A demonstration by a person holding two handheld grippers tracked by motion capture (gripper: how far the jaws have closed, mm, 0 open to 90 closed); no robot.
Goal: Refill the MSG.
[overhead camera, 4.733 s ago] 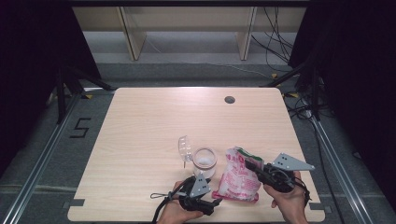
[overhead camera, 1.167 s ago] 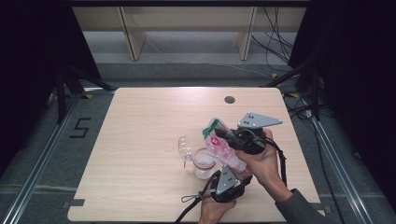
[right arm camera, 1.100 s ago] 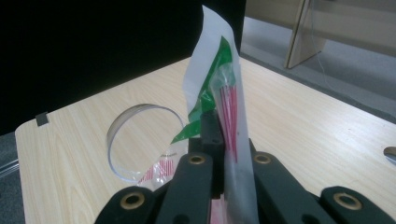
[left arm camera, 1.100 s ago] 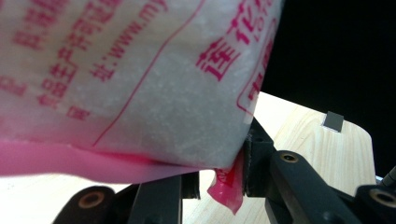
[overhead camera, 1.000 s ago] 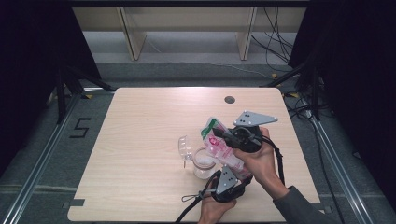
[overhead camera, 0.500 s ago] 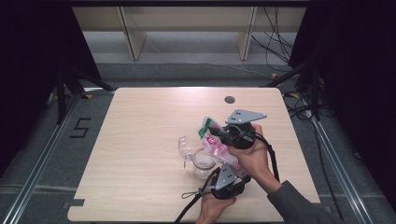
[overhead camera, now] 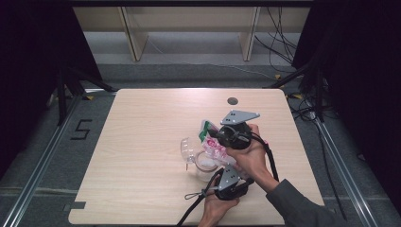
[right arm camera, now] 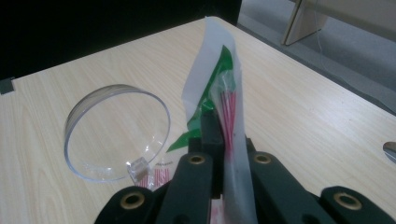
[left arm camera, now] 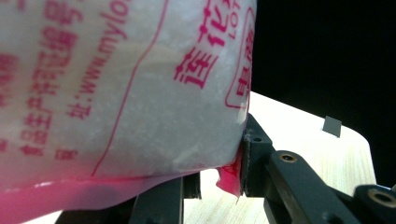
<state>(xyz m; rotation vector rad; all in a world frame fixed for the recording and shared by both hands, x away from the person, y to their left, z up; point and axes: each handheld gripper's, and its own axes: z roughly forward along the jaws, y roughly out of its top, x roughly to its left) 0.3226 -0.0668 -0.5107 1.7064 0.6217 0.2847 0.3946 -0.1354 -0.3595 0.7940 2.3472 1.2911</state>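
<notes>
Since a second ago my right gripper (overhead camera: 211, 136) has carried the crinkly white-and-pink plastic bag (overhead camera: 213, 144) left, over the clear round jar (overhead camera: 206, 165) near the table's (overhead camera: 142, 142) front edge. Its jaws are clenched on the bag's thin green-edged top. My left gripper (overhead camera: 218, 169) grasps the jar, its hinged transparent lid (right arm camera: 116, 133) flipped open to the left.

Both grippers are black: the right gripper (overhead camera: 213, 135) carries a grey three-cornered plate; brass-coloured screws dot the jaws; black cables trail; the sleeve (overhead camera: 302, 208) looks grey.
</notes>
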